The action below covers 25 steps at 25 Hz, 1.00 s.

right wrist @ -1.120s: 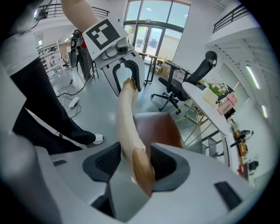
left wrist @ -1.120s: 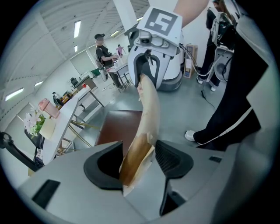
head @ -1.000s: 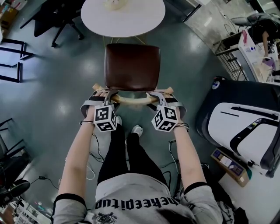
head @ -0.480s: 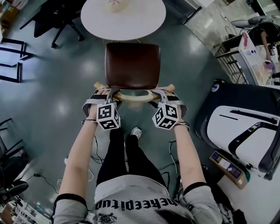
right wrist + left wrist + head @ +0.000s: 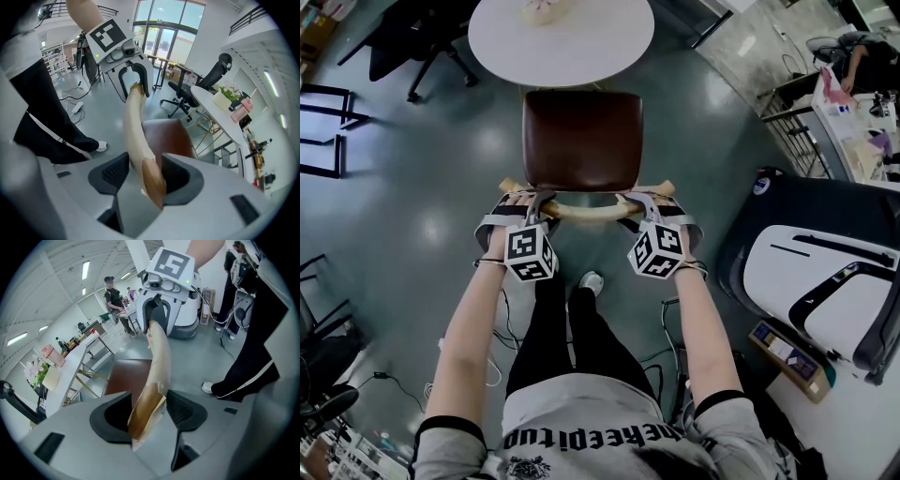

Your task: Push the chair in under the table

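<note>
We hold the chair [image 5: 581, 141] by its curved wooden backrest rail [image 5: 586, 214]. The left gripper [image 5: 150, 411] and right gripper [image 5: 145, 176] each have fingers clamped on one end. The chair stands just before the table [image 5: 561, 37]. It looks rigid and fairly light, so it should slide evenly.

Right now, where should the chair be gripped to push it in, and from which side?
The curved wooden back rail, near both ends, from behind, opposite the table. It is a thin bar that fits between jaws, and two holds should keep the push square. The left hand-held gripper and right hand-held gripper are shut on it.
</note>
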### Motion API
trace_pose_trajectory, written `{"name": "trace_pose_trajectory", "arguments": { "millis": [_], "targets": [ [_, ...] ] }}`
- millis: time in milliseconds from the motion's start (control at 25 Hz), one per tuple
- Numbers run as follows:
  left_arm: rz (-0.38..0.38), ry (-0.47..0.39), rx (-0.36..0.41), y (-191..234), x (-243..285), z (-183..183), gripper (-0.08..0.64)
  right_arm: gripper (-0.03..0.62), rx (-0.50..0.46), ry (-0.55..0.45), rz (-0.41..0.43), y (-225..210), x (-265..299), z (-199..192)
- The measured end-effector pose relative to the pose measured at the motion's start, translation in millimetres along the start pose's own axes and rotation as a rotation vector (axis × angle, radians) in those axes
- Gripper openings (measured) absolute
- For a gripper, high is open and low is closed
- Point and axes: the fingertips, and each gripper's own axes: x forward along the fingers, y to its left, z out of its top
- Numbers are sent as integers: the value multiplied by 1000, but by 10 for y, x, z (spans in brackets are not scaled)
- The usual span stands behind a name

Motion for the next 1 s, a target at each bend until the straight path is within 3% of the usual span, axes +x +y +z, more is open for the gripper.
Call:
{"name": "trace_pose_trajectory", "arguments": {
  "millis": [520,840,1000],
  "targets": [
    [-9,-5,-17,-6,-1,23,238,233,54,24,-9,-12,-8,-8],
    [-1,-53,-79,-4,-102,95,235,238,97,31,-38,-14,-89,26],
    [20,-82,-89,-24,-214,162,201,190,149,-17,-67,12,-221,128]
  ]
}}
